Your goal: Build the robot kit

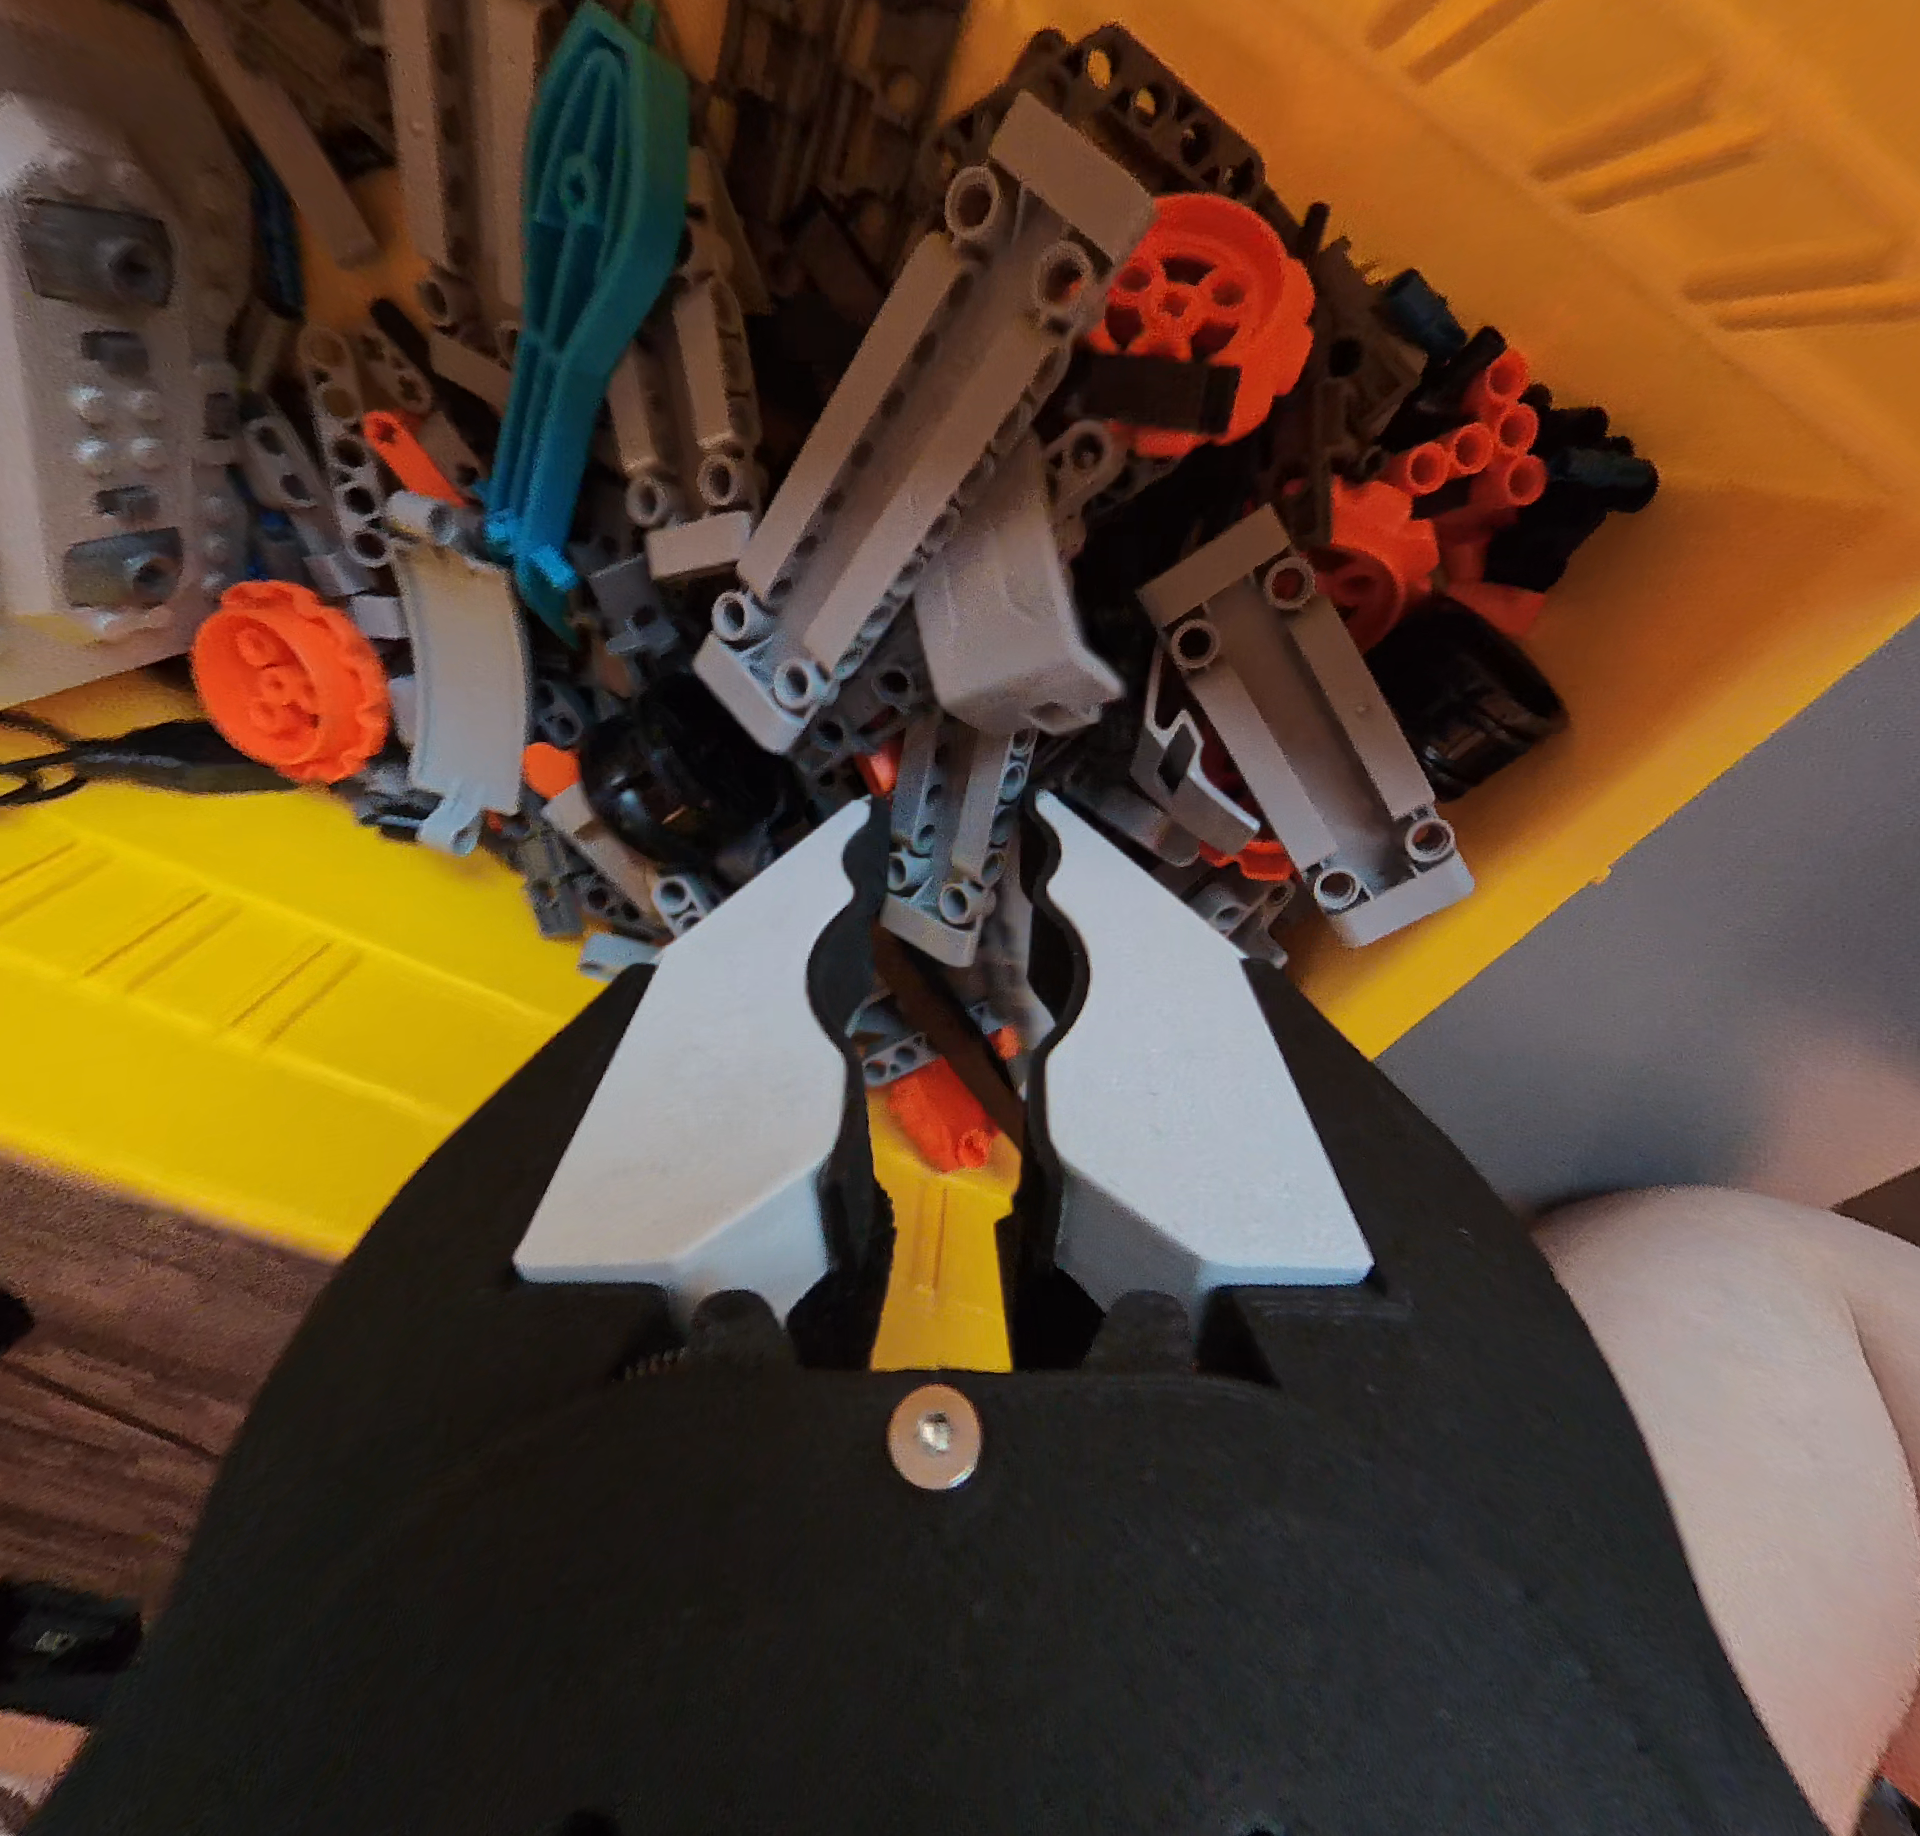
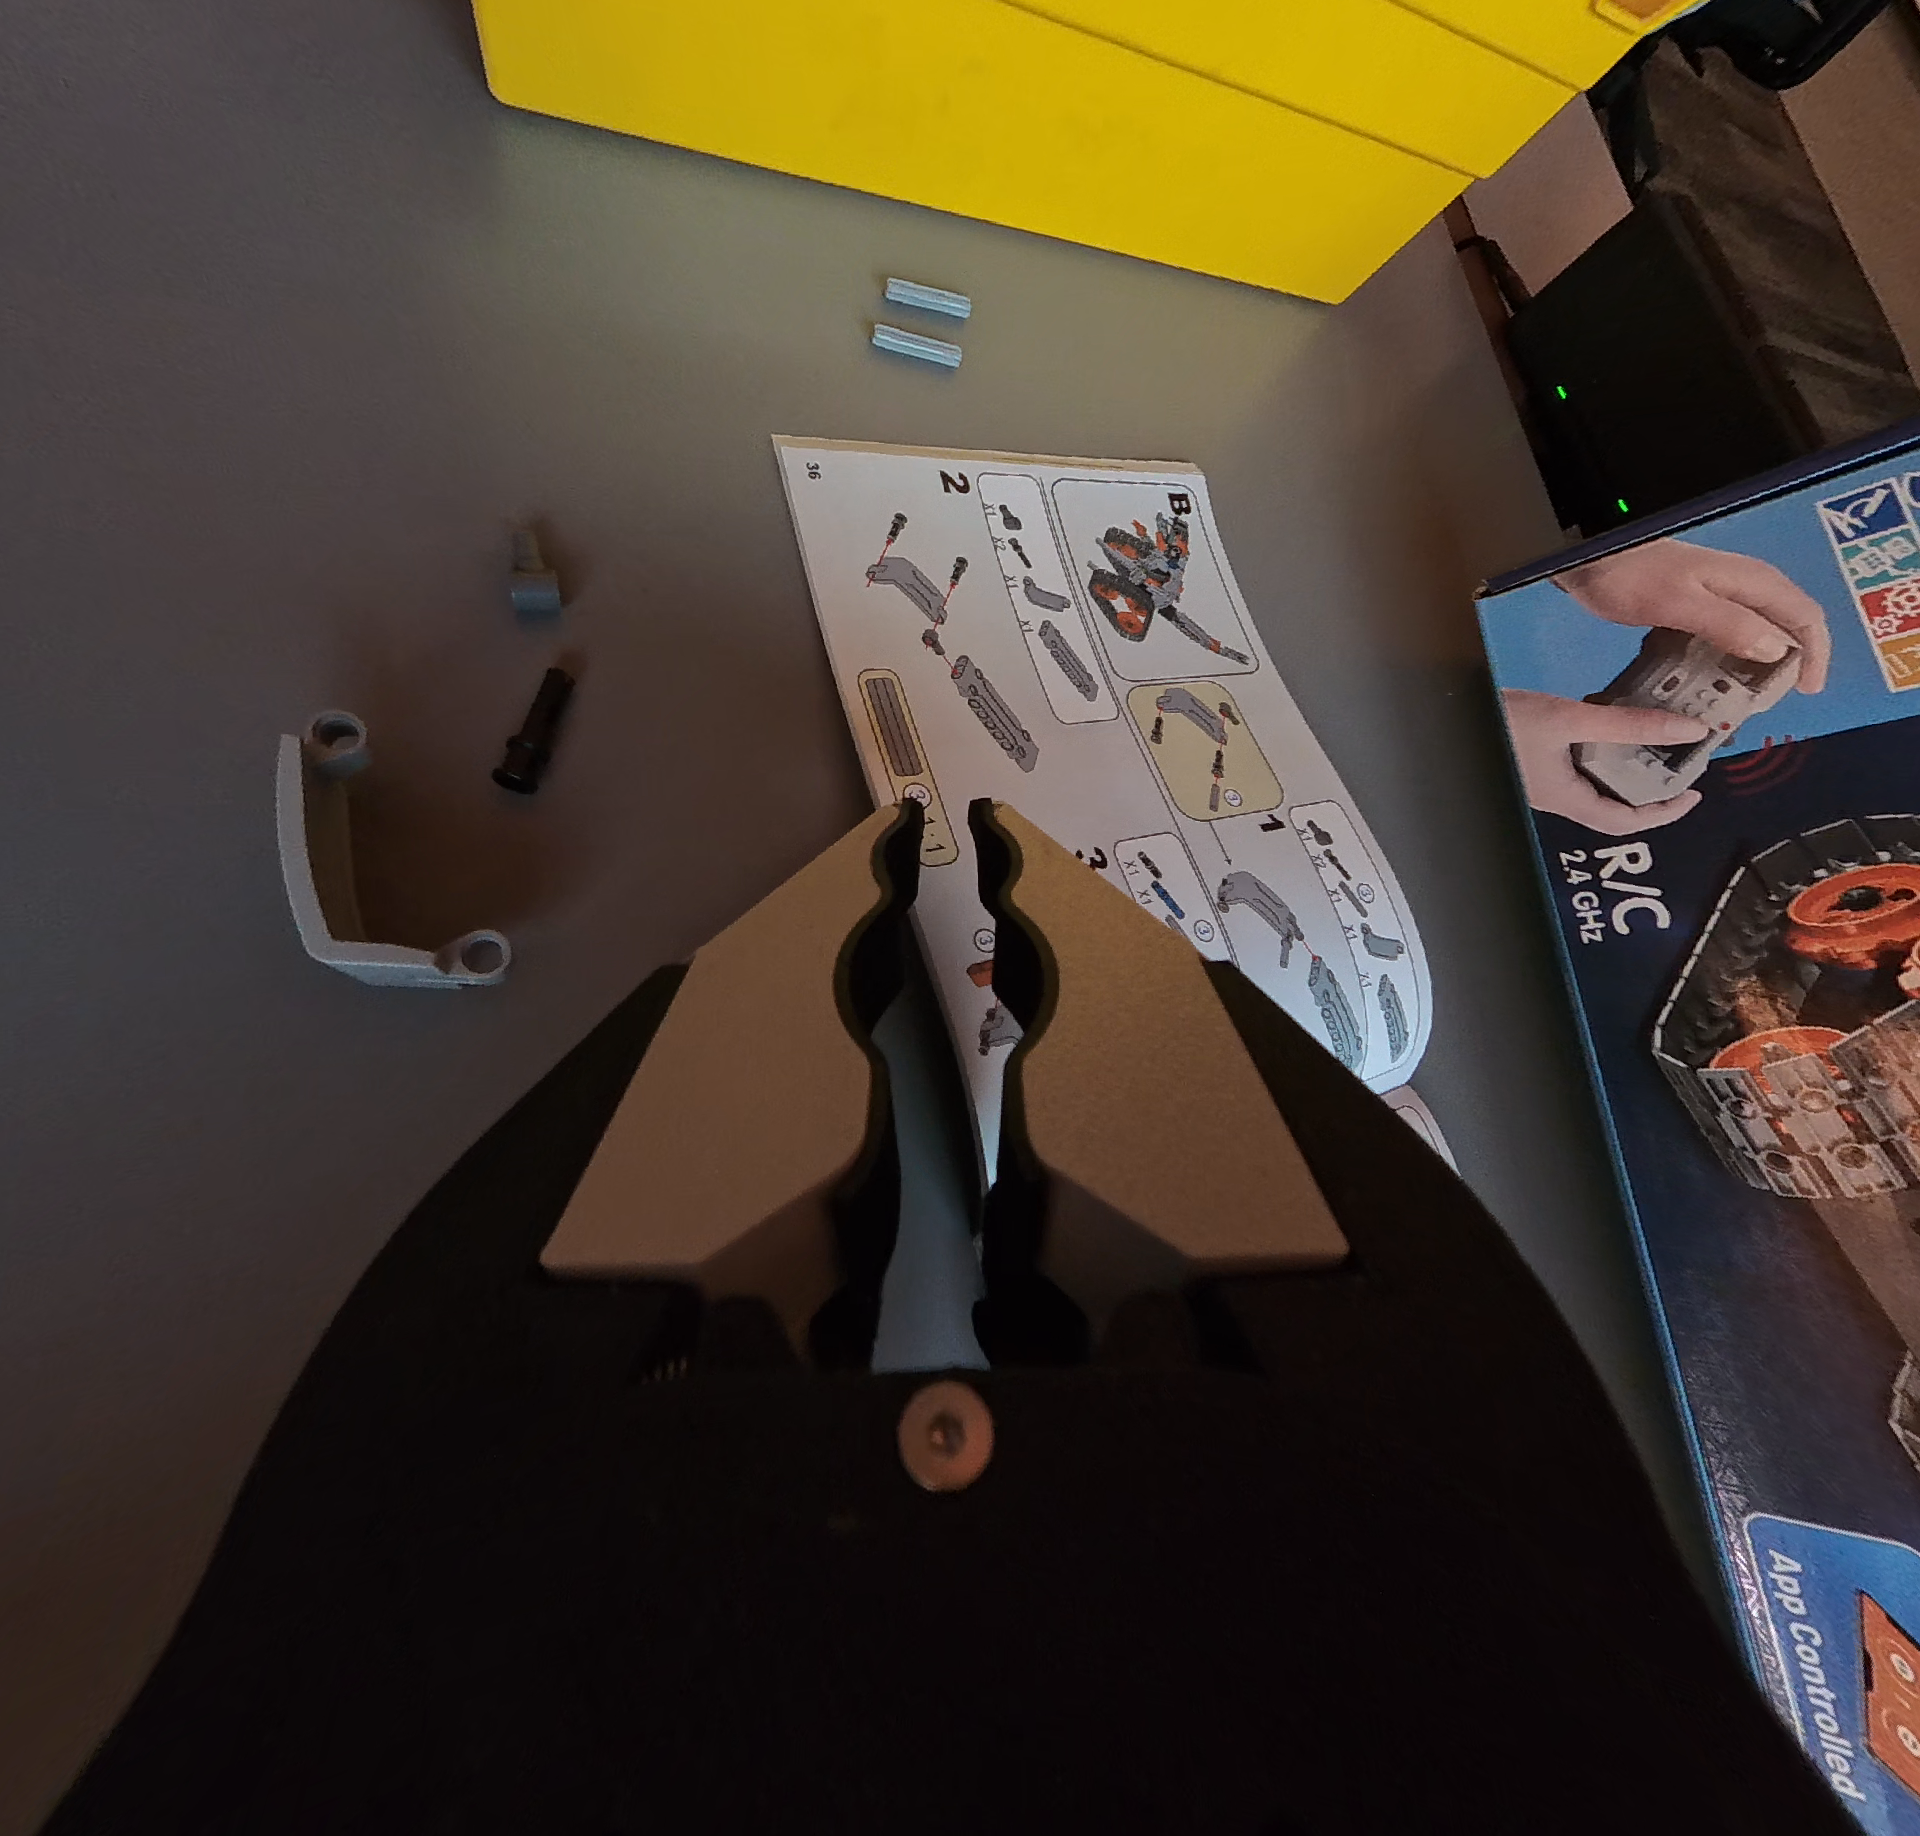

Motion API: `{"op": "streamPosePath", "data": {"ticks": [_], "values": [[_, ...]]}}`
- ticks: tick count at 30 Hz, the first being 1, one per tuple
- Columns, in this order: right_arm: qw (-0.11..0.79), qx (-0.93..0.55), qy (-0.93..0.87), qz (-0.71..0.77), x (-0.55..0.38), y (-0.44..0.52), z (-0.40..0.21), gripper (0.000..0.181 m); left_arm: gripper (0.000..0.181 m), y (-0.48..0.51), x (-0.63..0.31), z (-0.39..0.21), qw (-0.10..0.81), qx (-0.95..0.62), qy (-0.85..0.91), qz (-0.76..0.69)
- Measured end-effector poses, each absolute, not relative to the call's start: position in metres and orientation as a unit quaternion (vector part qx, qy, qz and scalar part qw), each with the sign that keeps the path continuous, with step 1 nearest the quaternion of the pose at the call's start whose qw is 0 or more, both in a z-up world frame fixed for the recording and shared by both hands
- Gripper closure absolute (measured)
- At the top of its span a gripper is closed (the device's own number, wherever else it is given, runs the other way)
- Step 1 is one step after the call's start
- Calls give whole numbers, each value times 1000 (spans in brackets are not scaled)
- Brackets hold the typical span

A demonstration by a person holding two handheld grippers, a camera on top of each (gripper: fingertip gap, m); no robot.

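Observation:
My left gripper [image 1: 954, 815] reaches into a yellow bin [image 1: 1558, 176] heaped with grey, black and orange building parts. Its jaws are closed on the sides of a small grey beam piece [image 1: 951, 851] at the near edge of the heap. A long grey panel [image 1: 925, 415] and a black ball-shaped part [image 1: 675, 768] lie just beyond. My right gripper [image 2: 945, 815] is shut and empty, hovering over the left edge of an instruction sheet [image 2: 1091, 643] on the grey table. A black pin [image 2: 535, 721] and a curved grey panel [image 2: 312, 851] lie to its left.
The bin also holds orange wheels [image 1: 291, 680], a teal tool [image 1: 592, 259], a black tyre [image 1: 1465, 711] and a pale grey block [image 1: 94, 384]. On the table are a small grey connector [image 2: 535, 576], two short grey rods [image 2: 925, 298], a blue box [image 2: 1714, 955] and the yellow bin's outer wall [image 2: 1039, 72]. The left gripper's tips are roughly 30 cm from the right gripper's. The black pin [image 2: 535, 721] lies some 7 cm from my right tips, 25 cm from my left tips.

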State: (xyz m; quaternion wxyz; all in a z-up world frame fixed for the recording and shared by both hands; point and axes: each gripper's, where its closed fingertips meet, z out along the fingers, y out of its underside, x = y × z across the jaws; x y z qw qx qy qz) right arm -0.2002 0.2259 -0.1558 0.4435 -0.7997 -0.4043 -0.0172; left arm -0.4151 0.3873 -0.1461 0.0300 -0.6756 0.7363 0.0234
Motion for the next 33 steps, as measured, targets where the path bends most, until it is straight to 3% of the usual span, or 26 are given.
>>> {"op": "streamPosePath", "data": {"ticks": [3,8,15,33], "values": [[442,-800,-406,-17,-200,226,-157,173,174,392,-418,-128,72,-676,733,35],[437,-800,-410,-17,-202,225,-159,173,176,386,-425,-111,82,-698,711,-6],[434,-800,-415,-20,-203,224,-160,173,176,380,-401,-86,12,-809,534,-244],[438,-796,-417,-28,-202,225,-158,173,176,368,-397,-78,-9,-805,525,-277]]}}
